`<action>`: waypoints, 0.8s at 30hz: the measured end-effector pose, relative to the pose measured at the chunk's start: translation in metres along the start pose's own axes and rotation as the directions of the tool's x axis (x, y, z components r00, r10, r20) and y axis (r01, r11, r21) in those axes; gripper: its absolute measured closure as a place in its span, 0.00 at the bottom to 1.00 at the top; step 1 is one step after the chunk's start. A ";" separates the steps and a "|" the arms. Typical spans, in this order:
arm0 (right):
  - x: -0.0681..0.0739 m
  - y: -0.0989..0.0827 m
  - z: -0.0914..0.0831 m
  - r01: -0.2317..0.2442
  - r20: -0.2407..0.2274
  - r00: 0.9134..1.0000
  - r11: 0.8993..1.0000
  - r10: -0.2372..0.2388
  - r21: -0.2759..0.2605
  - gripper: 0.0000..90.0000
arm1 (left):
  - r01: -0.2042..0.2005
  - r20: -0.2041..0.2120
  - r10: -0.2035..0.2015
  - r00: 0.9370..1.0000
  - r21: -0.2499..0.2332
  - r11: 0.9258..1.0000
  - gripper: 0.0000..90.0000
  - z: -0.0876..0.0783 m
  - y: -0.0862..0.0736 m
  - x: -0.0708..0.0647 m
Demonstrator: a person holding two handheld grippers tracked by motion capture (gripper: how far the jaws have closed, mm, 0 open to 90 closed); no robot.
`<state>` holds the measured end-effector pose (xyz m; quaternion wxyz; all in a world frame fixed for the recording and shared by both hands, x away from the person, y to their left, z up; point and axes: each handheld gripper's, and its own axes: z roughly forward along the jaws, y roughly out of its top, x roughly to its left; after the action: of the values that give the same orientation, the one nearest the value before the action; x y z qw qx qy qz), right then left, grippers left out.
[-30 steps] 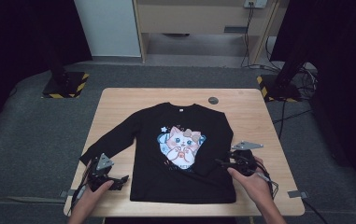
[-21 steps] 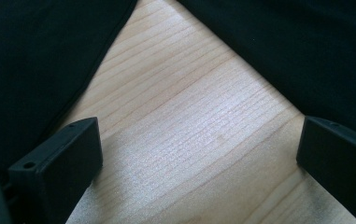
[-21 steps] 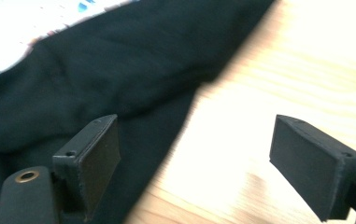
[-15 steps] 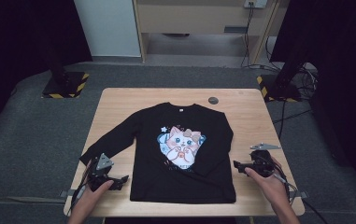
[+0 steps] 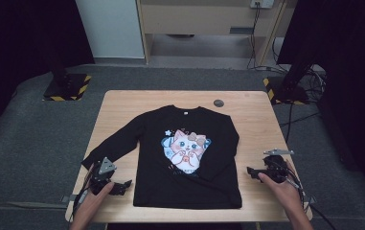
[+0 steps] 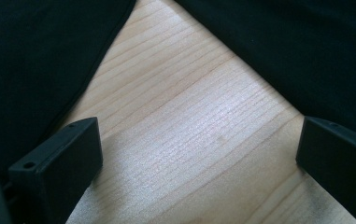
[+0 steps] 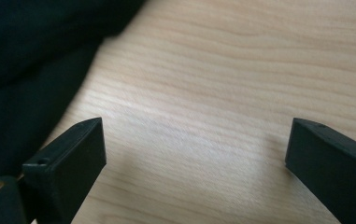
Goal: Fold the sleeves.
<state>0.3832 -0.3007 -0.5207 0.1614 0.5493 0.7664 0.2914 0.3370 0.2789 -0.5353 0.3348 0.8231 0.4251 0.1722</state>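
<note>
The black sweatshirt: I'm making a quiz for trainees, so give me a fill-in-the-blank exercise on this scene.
1. The black sweatshirt lies flat on the wooden ____.
2. Its front print shows a cartoon ____.
3. The right claw has its jaws ____, with nothing between them.
4. The left claw sits between the sweatshirt's body and its ____.

Missing words: table; cat; open; sleeve

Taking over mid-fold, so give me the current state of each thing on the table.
black sweatshirt: front up, one sleeve folded across the body, the other spread out.
left hand-held gripper: open, empty, beside the hem.
right hand-held gripper: jaws just opened, nothing between them, over bare table.
</note>
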 end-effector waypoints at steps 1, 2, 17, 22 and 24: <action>-0.001 -0.001 0.001 0.009 0.006 1.000 1.000 -0.009 0.004 0.06 | 0.001 -0.001 -0.001 1.000 0.000 1.000 0.00 0.000 0.000 0.000; -0.002 -0.003 0.001 0.011 0.002 1.000 1.000 -0.011 0.010 0.06 | 0.001 -0.001 -0.001 1.000 0.000 1.000 0.00 0.000 0.000 0.000; 0.008 0.000 0.004 0.132 -0.017 0.991 0.985 -0.131 0.114 0.00 | 0.076 -0.056 -0.077 0.995 -0.023 0.997 0.05 0.002 0.003 0.003; 0.008 -0.002 0.005 0.129 -0.016 0.992 0.989 -0.129 0.071 0.00 | 0.083 -0.066 -0.083 0.994 -0.014 0.996 0.05 -0.005 0.010 0.003; 0.008 -0.003 0.006 0.128 -0.015 0.992 0.990 -0.127 0.057 0.00 | 0.085 -0.065 -0.085 0.994 -0.009 0.996 0.05 -0.008 0.014 0.005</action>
<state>0.3813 -0.2924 -0.5263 0.1592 0.5020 0.8089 0.2613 0.3436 0.2806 -0.5194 0.3302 0.7972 0.4699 0.1860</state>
